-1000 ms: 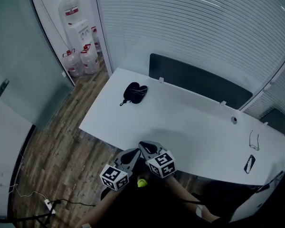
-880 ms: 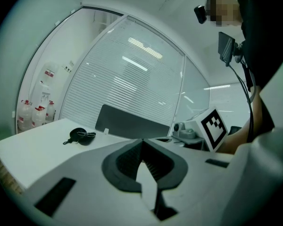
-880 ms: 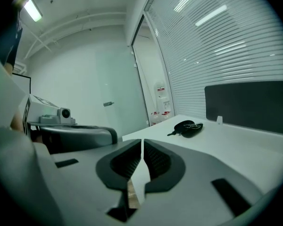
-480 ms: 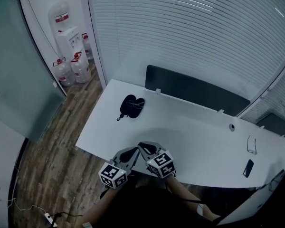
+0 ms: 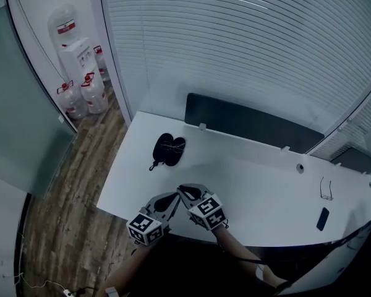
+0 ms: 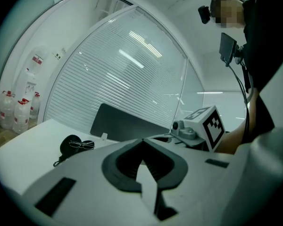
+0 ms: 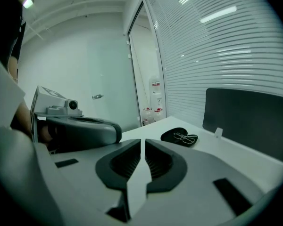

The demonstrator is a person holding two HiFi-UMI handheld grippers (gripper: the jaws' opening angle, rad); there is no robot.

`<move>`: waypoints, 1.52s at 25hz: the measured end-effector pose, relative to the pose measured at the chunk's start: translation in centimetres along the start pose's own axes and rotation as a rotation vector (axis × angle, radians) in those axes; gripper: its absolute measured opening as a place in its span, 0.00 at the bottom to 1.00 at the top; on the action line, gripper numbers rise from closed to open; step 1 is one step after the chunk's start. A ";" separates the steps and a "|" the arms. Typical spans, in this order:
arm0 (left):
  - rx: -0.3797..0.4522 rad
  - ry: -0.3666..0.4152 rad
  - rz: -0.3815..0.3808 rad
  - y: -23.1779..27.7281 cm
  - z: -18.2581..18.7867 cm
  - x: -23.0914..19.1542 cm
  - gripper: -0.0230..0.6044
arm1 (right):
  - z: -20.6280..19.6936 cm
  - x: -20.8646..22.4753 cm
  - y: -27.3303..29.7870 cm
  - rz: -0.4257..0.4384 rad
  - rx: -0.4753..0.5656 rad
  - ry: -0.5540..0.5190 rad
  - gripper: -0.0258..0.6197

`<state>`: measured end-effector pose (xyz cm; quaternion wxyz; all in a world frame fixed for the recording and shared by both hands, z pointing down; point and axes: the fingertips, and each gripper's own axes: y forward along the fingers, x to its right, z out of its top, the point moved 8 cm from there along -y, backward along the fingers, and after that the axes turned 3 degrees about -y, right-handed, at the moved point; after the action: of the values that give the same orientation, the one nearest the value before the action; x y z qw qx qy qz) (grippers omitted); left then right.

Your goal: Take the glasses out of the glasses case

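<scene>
Glasses (image 7: 185,137) rest on the black glasses case (image 5: 166,149) toward the far left of the white desk (image 5: 253,184), well apart from the left gripper (image 6: 142,144) and the right gripper (image 7: 142,144), the 2 side by side at the near edge, jaws closed, empty.

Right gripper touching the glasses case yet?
Apart. Head view: the right gripper is at the near edge of the table, the glasses case lies farther back, with bare surface between them.
</scene>
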<state>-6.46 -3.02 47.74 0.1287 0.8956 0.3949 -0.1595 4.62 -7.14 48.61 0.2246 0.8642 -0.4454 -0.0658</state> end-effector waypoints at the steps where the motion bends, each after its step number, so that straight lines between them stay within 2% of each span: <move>1: -0.003 0.002 -0.007 0.2 0.2 -0.4 0.05 | 0.2 0.3 0.3 -0.007 -0.003 -0.004 0.08; 6: -0.007 0.007 -0.036 1.3 1.1 -2.1 0.05 | 0.9 1.7 1.6 -0.035 -0.020 -0.009 0.15; 11: -0.015 -0.006 -0.058 2.4 1.8 -3.4 0.05 | 1.7 3.4 2.6 -0.060 -0.037 -0.016 0.16; 25: -0.019 -0.120 -0.032 4.3 1.3 -7.1 0.05 | 2.8 6.6 6.6 -0.064 -0.170 -0.114 0.16; 38: -0.017 -0.220 -0.017 6.8 0.4 -10.1 0.05 | 2.0 9.8 9.9 -0.062 -0.291 -0.155 0.16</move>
<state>-7.86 -14.31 52.02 0.1777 0.8681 0.3873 -0.2547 2.48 -20.58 52.06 0.3104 0.8283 -0.4201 -0.2029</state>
